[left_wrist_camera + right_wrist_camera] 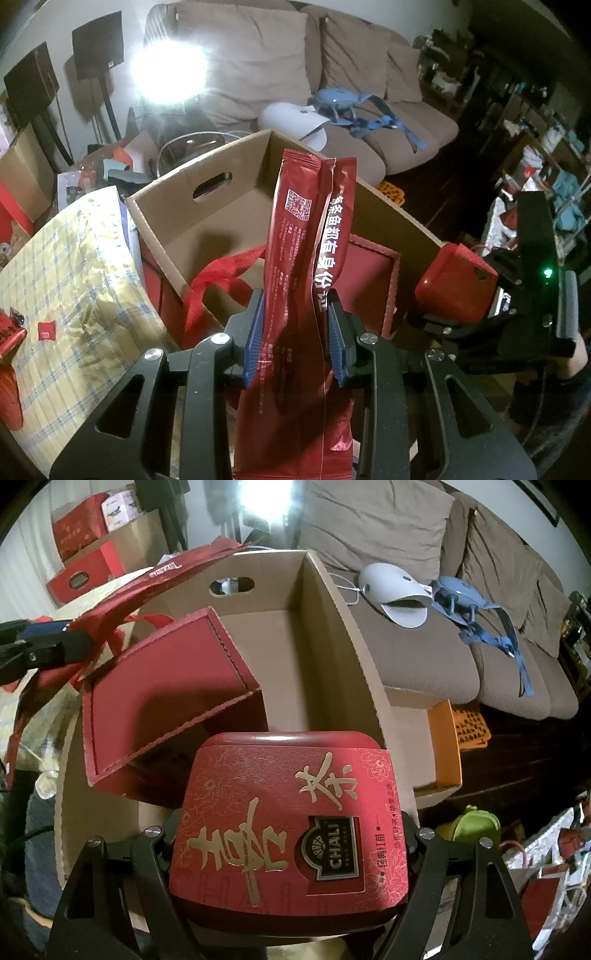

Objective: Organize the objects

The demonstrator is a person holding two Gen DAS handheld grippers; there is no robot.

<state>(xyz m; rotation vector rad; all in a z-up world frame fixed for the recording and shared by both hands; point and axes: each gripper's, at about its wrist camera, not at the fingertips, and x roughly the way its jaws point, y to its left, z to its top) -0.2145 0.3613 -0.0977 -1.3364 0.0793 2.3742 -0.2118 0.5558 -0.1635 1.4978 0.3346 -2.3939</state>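
Observation:
My left gripper [295, 295] is shut on a tall red foil packet [314, 206] printed with white characters and a QR code. Its blue pads [256, 332] press the packet's sides. The packet stands upright over the near rim of an open cardboard box [177, 206]. My right gripper [291, 814] is shut wide on a red CHALI tea tin [280, 760], held at the box's near edge [343, 602]. A red gift box [166, 686] lies tilted inside the box, with a red ribbon handle [221, 273] beside it. The left gripper [55, 642] also shows at the far left of the right wrist view.
A brown sofa [280, 66] stands behind the box, with a white device [391, 587] and blue straps [476, 609] on it. A yellow plaid bundle [74, 280] lies to the left. An orange basket [458, 734] sits on the right. Red cartons [85, 528] are stacked at the back left.

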